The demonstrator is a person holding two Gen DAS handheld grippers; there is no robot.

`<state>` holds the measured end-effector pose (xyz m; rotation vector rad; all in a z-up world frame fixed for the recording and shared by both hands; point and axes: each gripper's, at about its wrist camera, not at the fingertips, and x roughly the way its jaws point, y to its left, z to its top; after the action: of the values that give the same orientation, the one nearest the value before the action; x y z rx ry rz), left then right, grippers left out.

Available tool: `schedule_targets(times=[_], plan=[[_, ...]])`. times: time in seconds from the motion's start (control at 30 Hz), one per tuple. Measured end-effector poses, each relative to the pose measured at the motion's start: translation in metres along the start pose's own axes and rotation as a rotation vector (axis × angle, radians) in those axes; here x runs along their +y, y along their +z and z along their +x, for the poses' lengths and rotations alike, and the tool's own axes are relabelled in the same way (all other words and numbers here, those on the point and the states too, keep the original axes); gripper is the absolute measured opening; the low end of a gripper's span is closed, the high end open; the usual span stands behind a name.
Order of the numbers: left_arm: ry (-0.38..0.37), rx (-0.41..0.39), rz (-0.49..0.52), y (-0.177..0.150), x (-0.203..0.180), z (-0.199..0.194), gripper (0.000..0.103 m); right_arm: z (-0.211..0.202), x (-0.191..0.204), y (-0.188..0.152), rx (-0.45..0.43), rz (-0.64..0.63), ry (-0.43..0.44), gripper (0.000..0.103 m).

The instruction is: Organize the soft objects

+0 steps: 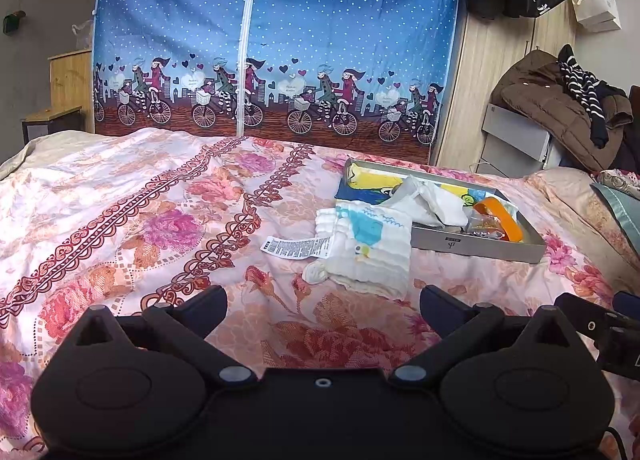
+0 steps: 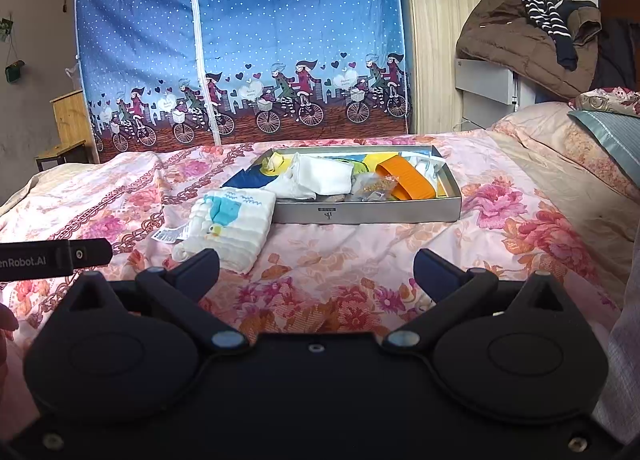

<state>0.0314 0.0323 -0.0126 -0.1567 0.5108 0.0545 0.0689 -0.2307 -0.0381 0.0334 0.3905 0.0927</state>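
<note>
Both grippers hang over the bedspread, jaws spread wide, nothing held. Left gripper has the folded cloth straight ahead, v close; for my right gripper it's ahead and off to the left. Cloth's long axis runs near-to-far imo, touching the tray at its left end. Left's nearer. Stuff in the tray overlaps, can't ID the small bits beside the orange band.
</note>
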Motion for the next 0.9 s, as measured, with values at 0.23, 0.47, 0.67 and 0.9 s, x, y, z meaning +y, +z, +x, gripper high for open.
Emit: schedule_targets(times=[0.23, 0.47, 0.67, 0.9], plan=[[0.000, 0.001, 0.002, -0.0003, -0.0014, 0.0001, 0.102, 0.0000, 0.0002, -0.0008, 0.003, 0.002, 0.000, 0.103], [-0.011, 0.006, 0.015, 0.0002, -0.0029, 0.0020, 0.102, 0.0006, -0.0016, -0.0044, 0.019, 0.010, -0.001, 0.103], [-0.019, 0.010, 0.013, 0.0015, -0.0013, 0.0040, 0.102, 0.0030, -0.0003, -0.0032, 0.029, 0.008, 0.003, 0.103], [-0.019, 0.005, 0.009, 0.0026, -0.0017, 0.0098, 0.102, 0.0062, 0.0013, -0.0015, 0.037, -0.001, 0.011, 0.103]])
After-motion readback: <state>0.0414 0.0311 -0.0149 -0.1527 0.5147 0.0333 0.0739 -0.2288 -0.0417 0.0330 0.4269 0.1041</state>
